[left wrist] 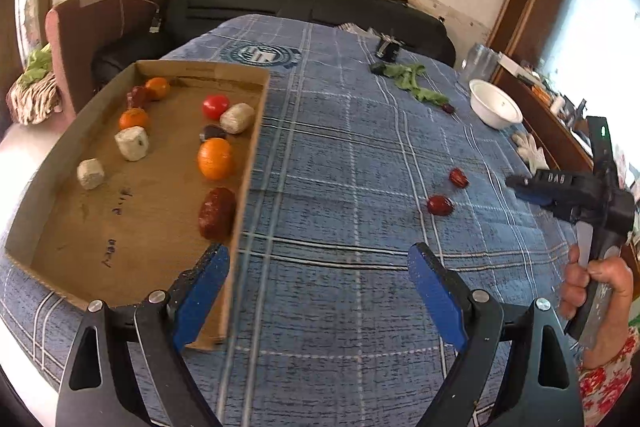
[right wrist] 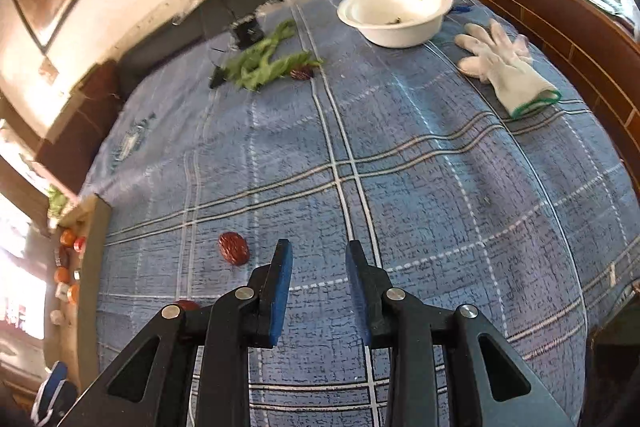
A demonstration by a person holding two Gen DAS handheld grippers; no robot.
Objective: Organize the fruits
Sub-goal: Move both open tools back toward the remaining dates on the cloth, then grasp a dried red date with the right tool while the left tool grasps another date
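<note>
A shallow cardboard tray (left wrist: 256, 131) lies on the blue plaid cloth at the left. It holds several fruits: oranges (left wrist: 215, 159), a red tomato (left wrist: 215, 106), dark red dates (left wrist: 217, 213) and pale chunks (left wrist: 132, 143). Two red dates (left wrist: 440, 205) (left wrist: 459, 177) lie loose on the cloth. My left gripper (left wrist: 318, 263) is open and empty, its left finger over the tray's near corner. My right gripper (right wrist: 319, 259) is open and empty, just right of a date (right wrist: 233, 247); another date (right wrist: 186, 305) is partly hidden behind its left arm. The right gripper also shows in the left wrist view (left wrist: 560, 191).
A white bowl (right wrist: 394, 11) stands at the far right, with a white glove (right wrist: 502, 65) beside it. Green leaves (right wrist: 268, 61) and a small dark date (right wrist: 301, 73) lie at the far side. A black clip (left wrist: 387, 49) and a clear jar (left wrist: 478, 61) stand near the far edge.
</note>
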